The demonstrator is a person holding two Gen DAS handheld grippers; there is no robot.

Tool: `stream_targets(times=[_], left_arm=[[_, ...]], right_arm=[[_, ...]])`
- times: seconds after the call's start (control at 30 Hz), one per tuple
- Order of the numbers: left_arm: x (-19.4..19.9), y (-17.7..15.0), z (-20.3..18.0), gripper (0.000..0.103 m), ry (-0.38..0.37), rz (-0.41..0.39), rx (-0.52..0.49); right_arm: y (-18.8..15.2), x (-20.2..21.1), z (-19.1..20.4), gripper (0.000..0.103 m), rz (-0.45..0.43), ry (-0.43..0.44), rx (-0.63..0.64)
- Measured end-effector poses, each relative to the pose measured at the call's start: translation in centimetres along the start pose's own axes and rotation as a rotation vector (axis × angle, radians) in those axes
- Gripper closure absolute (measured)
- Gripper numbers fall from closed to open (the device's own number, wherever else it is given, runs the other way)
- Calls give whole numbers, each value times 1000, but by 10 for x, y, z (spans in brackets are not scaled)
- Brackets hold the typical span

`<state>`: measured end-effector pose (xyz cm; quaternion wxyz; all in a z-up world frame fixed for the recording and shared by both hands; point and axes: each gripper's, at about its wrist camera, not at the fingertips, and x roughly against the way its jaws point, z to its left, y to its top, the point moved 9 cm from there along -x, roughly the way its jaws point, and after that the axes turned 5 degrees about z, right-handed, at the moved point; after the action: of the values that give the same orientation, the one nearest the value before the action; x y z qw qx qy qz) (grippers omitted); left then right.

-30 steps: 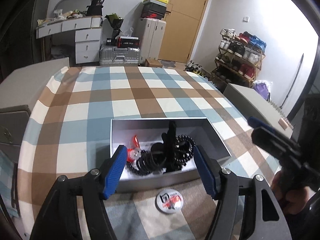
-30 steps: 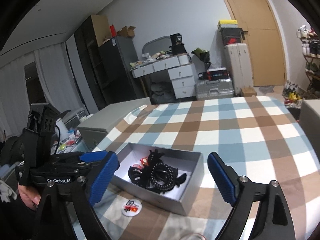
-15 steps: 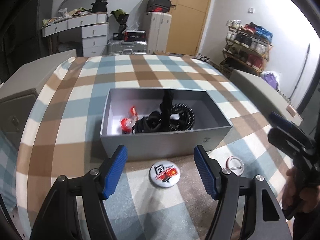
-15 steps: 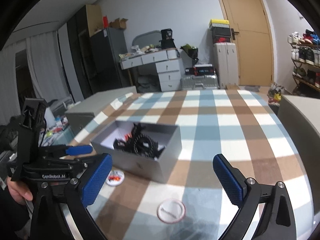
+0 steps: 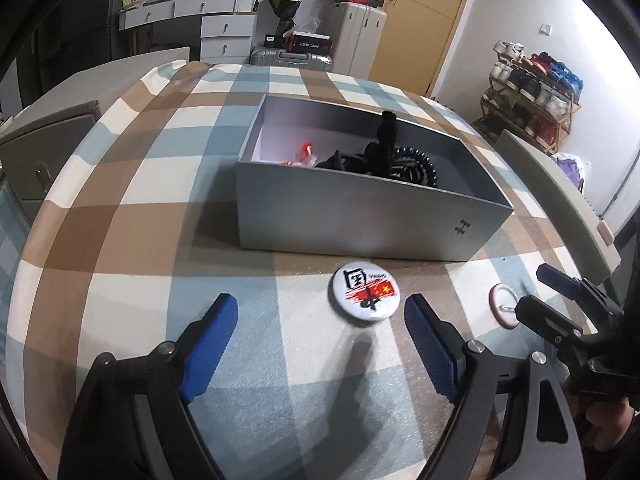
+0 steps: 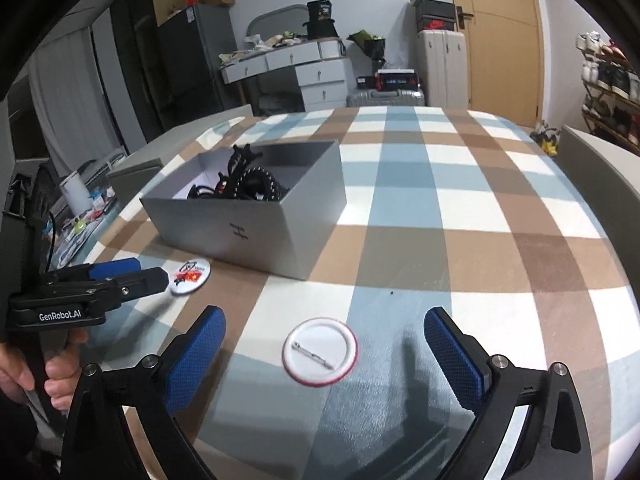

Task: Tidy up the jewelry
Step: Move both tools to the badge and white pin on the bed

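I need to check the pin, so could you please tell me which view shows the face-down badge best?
The right wrist view: the face-down badge lies whole and close ahead, its pin visible. The left wrist view shows only part of it, small at the right, behind the right gripper.

Table under a plaid cloth in blue, brown and white checks. On it: an open grey box of dark hair ties and clips. Just in front of the box, a printed pin badge face up; beside it, a second badge face down, pin showing.
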<state>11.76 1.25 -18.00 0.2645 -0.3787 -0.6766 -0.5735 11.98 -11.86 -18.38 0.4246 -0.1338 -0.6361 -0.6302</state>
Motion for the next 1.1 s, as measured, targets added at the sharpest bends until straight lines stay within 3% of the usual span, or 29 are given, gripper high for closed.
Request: stream_targets(times=[0.33,0.47,0.53,0.83,1.1], left_arm=[[1,-1,9,20,38,-2,9],[1,-1,9,20,36,5,7],[1,-1,8,20,37,8,1],[-3,3,3,20,17,27,-23],[-15,8,-16,20,-16,79,-64]], right_arm=[[-11,-13,9,32,86,-57,84],[-14,-11,7,49,81,-128,127],[-15,-9,9,61,75,-117,138],[-11,0,1,61,37,-47,60],[-2,16,-6,61,-28,-48,31]])
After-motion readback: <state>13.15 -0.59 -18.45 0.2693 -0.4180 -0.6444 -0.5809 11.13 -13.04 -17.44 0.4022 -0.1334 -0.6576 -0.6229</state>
